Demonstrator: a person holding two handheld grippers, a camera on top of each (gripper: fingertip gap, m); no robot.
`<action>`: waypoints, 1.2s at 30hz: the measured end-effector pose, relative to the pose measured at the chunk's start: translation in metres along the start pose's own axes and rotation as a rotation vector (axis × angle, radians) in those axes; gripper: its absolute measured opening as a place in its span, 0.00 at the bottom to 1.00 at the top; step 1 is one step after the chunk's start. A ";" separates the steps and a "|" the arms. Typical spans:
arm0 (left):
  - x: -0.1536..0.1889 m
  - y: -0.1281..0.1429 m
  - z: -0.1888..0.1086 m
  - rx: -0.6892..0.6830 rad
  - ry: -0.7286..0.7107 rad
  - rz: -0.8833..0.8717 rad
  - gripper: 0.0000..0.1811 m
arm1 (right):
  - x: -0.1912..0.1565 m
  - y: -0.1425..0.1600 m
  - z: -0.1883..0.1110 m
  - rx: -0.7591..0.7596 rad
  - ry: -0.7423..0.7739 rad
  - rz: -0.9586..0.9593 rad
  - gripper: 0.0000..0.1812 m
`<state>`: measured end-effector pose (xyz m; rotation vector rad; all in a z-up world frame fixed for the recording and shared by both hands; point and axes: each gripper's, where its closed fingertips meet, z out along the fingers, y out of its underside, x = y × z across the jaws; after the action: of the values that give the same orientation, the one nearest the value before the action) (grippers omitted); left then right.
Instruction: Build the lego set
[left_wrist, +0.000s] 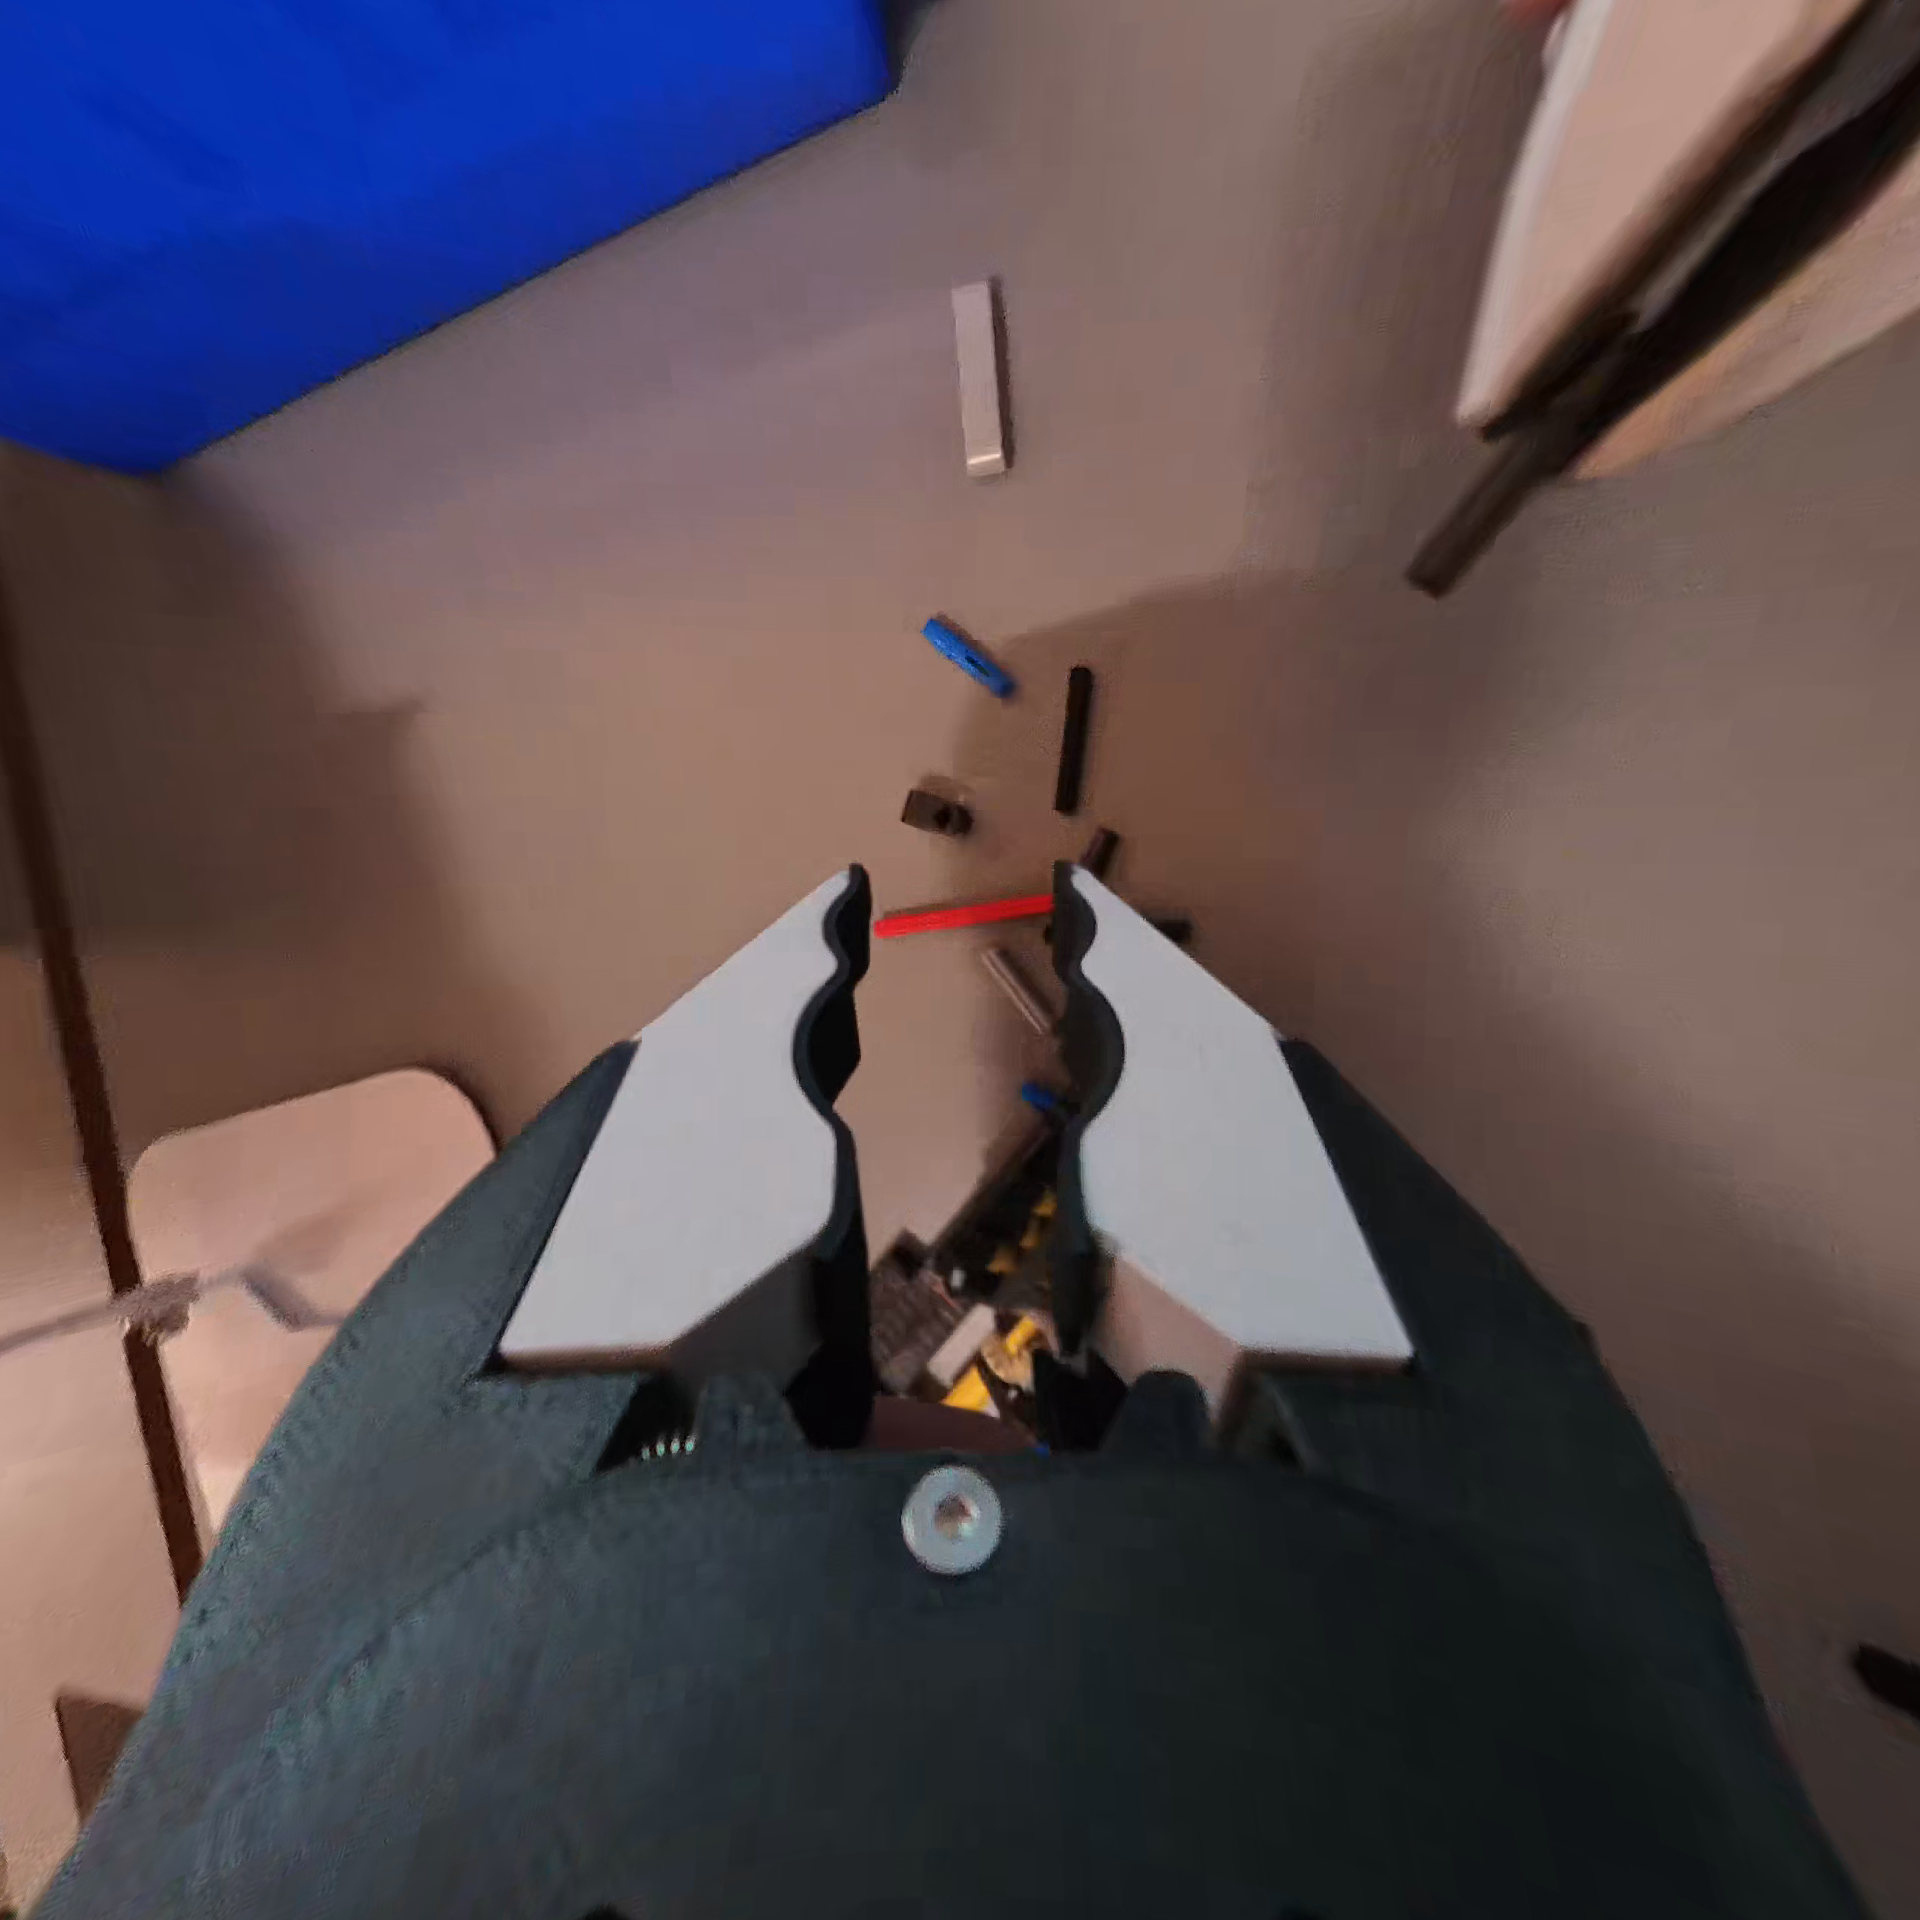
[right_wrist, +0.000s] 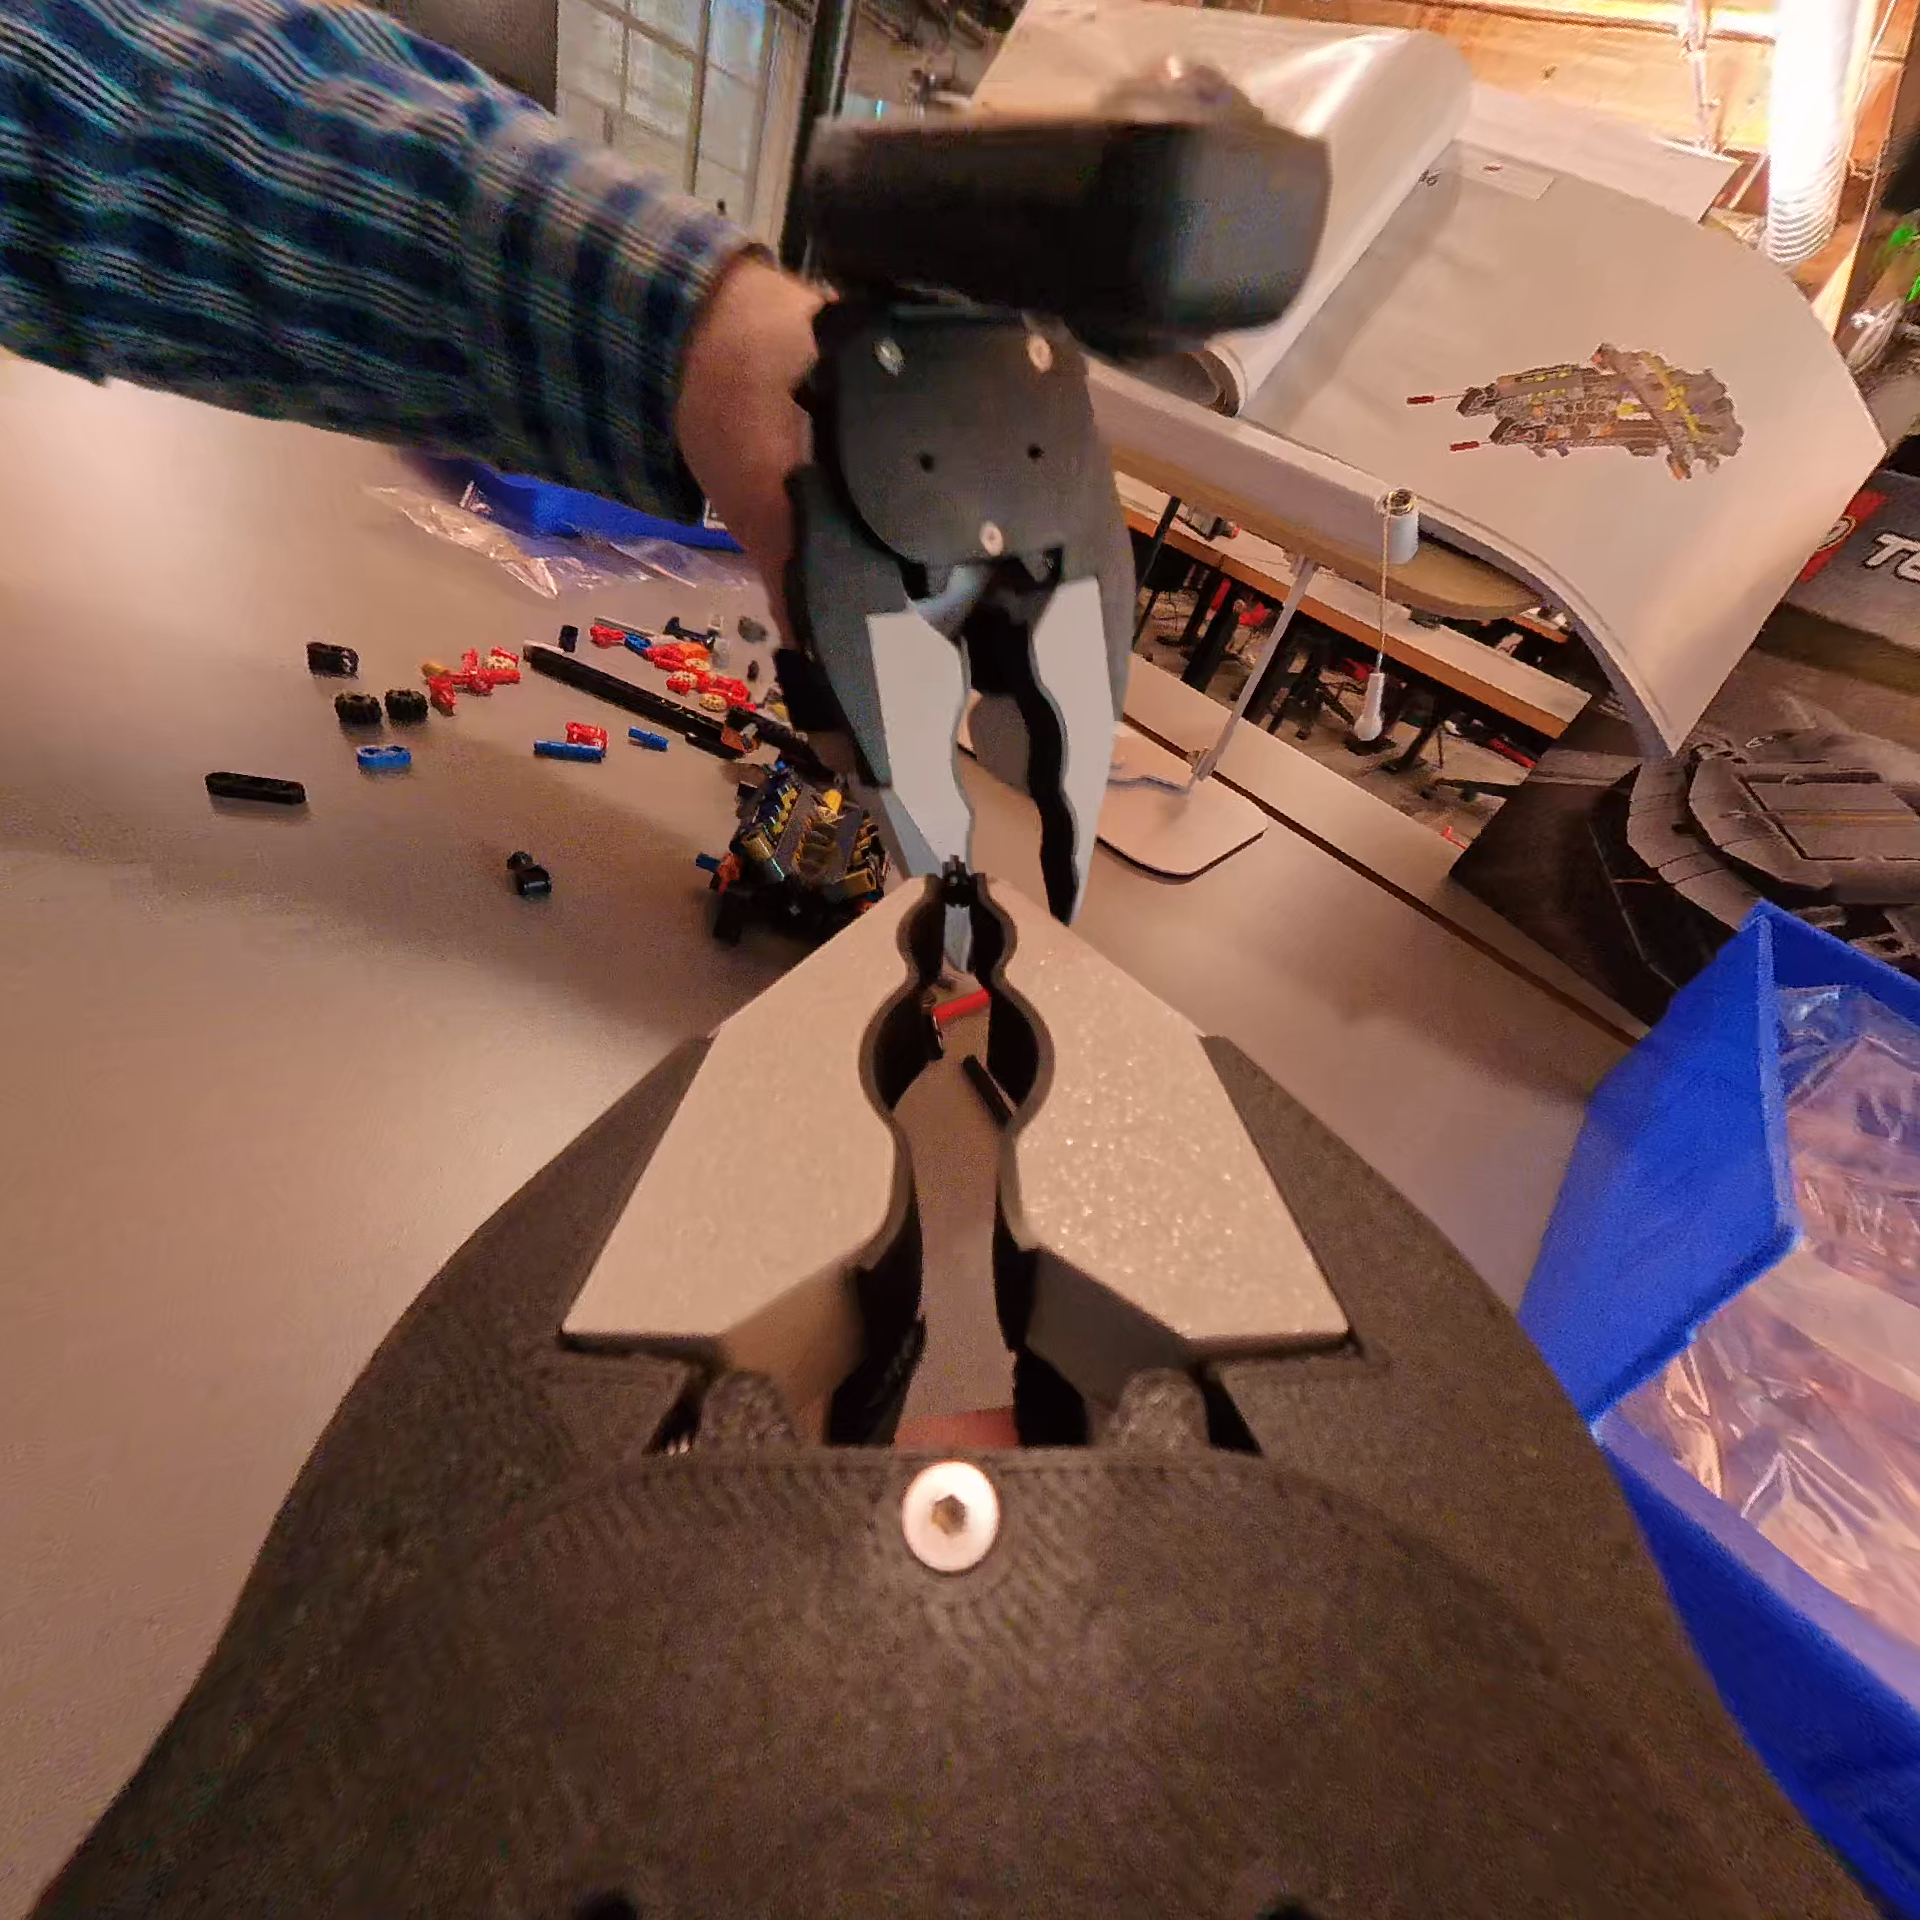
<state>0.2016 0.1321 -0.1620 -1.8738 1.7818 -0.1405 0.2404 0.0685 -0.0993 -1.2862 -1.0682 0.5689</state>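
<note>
My right gripper (right_wrist: 956, 885) is shut on a small black piece (right_wrist: 954, 878) pinched at its tips, above the grey table (right_wrist: 312, 1039). My left gripper (left_wrist: 961, 899) is open and empty, pointing down over a red axle (left_wrist: 961, 916) that lies on the table. In the right wrist view the left gripper (right_wrist: 997, 883) hangs just beyond my right tips, held by a hand in a striped sleeve. The partly built model (right_wrist: 805, 842) stands on the table to the left of them; it also shows between my left fingers (left_wrist: 977, 1278).
Loose pieces lie around: a blue piece (left_wrist: 966, 657), a black axle (left_wrist: 1075, 738), a pale beam (left_wrist: 980, 379), and red, blue and black parts (right_wrist: 582, 686). A blue bin (right_wrist: 1662, 1195) of bags stands at the right. The instruction booklet (right_wrist: 1558, 416) stands behind on a stand. It is some 4 cm from my left tips to the red axle (left_wrist: 961, 916).
</note>
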 end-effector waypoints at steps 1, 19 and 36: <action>-0.001 0.000 0.006 -0.011 0.029 0.012 0.18 | 0.000 -0.001 0.000 0.004 -0.001 0.006 0.01; -0.006 -0.001 0.042 -0.016 0.128 0.103 0.08 | -0.002 -0.005 -0.002 0.027 -0.015 0.017 0.02; -0.001 0.003 0.040 0.003 0.227 0.074 0.08 | -0.001 -0.007 -0.003 0.037 -0.017 0.026 0.01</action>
<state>0.2164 0.1453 -0.1968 -1.8483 1.9966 -0.3401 0.2409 0.0650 -0.0932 -1.2668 -1.0514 0.6173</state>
